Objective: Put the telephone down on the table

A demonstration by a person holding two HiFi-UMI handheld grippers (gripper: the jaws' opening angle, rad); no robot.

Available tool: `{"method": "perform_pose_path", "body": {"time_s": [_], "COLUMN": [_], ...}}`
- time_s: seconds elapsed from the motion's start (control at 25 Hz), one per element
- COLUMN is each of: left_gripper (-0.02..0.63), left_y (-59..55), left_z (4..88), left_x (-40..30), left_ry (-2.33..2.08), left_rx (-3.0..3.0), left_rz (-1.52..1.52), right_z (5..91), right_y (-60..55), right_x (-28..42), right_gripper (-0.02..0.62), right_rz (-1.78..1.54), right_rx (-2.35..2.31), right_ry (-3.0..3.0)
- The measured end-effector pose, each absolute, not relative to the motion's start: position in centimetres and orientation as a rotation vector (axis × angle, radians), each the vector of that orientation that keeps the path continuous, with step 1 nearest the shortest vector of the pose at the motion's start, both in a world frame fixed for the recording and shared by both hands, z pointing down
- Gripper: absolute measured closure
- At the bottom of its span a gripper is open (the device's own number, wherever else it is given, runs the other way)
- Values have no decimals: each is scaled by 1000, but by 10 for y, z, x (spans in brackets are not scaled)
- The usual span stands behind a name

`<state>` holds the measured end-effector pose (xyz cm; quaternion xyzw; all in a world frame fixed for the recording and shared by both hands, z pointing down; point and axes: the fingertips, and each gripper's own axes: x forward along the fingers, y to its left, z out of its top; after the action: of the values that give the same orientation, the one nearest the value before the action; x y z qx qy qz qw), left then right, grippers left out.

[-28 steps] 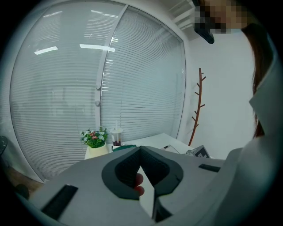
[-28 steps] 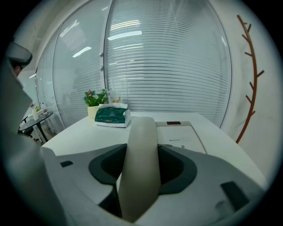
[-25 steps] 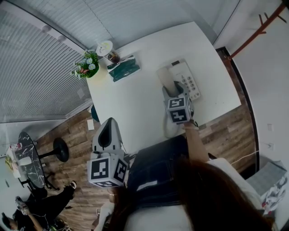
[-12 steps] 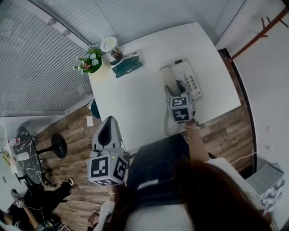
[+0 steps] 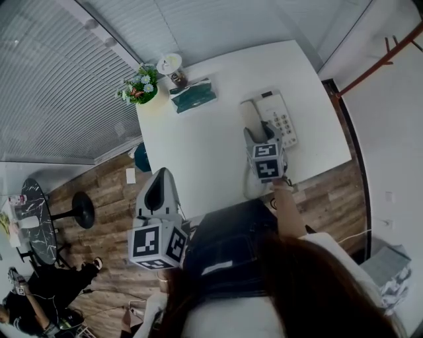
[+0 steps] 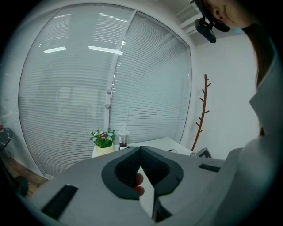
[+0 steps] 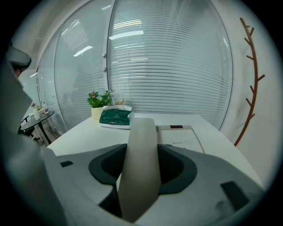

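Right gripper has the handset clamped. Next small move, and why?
Probably lower the right gripper so the handset settles on the bare table beside the phone base, opening only once it rests. The jaws clamp the handset's near end; whether its far end is supported can't be told. The left gripper is shut, empty, off to the side.

Table (image 5: 198, 155): centre and the 7–9 o'clock stretch bare, free passage. 10 o'clock corner crowded with potted plant (image 5: 140, 88), cup (image 5: 176, 70) and green packet (image 5: 193, 96). Telephone base (image 5: 281, 119) fills 3 o'clock. Right gripper (image 5: 259, 137), clamped on handset (image 5: 248, 112), hangs at 5 o'clock. Blinds (image 5: 218, 20) wall off 12 o'clock.
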<state>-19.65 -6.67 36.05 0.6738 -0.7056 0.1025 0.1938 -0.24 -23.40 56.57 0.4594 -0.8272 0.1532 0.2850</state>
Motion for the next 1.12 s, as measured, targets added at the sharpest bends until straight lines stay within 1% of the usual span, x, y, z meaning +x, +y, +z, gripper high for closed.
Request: {"method": "perform_pose_path", "body": {"time_s": [0.68, 1.12], "left_gripper": [604, 604], "left_y": [-51, -33], "left_z": [363, 366], "left_x": [-221, -237], "left_ry": [-1998, -2029], "left_rx": [1866, 1838], "left_rz": [225, 230], "right_z": [555, 556], "right_y": [-225, -208], "right_x": [-25, -56], "right_gripper": [374, 374], "right_rz": [324, 279], "right_rx": [1189, 1105], "right_ry": [-2215, -2244]}}
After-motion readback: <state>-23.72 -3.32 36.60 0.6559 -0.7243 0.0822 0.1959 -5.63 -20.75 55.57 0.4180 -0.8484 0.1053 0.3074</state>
